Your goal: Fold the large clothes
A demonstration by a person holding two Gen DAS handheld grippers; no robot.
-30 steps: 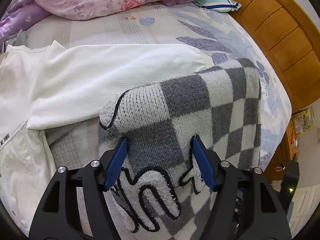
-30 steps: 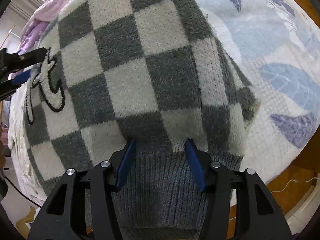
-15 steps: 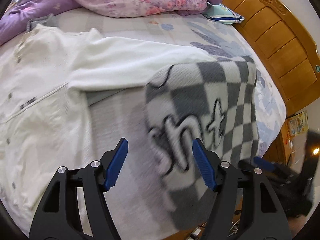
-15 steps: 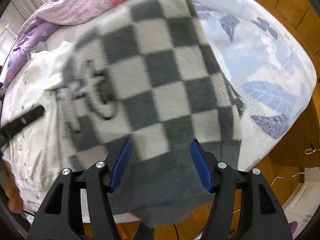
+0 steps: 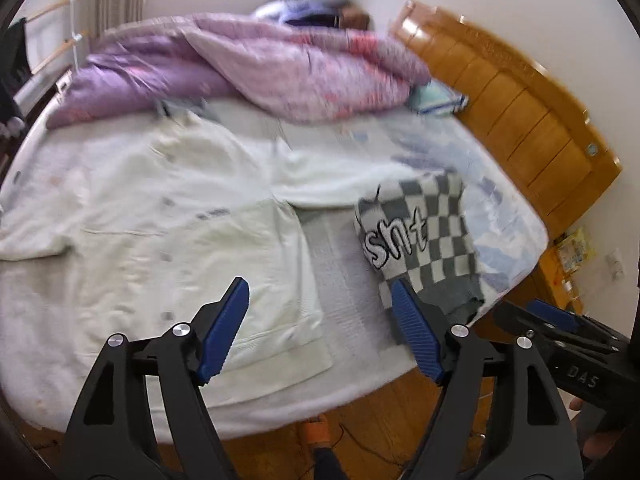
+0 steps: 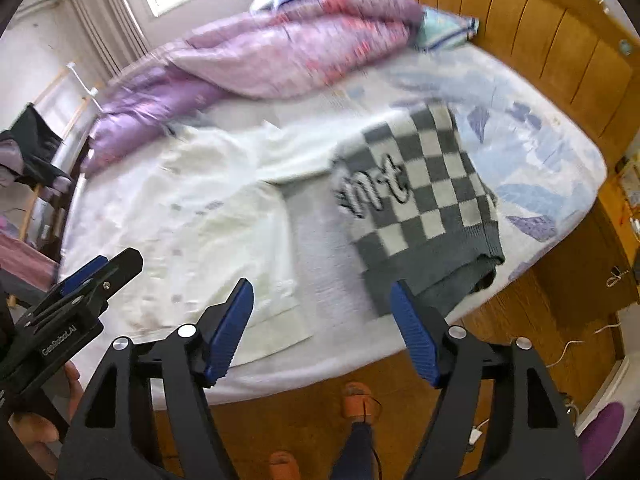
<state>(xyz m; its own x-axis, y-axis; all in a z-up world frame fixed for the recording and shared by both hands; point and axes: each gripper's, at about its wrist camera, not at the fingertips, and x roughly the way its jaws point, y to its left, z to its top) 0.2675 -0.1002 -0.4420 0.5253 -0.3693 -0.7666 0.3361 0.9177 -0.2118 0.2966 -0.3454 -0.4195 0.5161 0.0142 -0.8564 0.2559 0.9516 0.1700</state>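
Knitwear and a jacket share the bed: the folded checkered sweater lies near the front edge toward the headboard side, its long axis running from that edge back toward the quilt, while the cream jacket is spread flat beside it, one sleeve reaching behind the sweater. Both tools hang in the air above the front edge, holding nothing. The left gripper has its jaws spread wide, with the jacket's hem just ahead and left of them. The right gripper is likewise spread, the sweater's ribbed hem ahead and to its right. Judging by this, the jacket is the unfolded piece, and the left gripper is nearer its body, the right nearer its sleeve.
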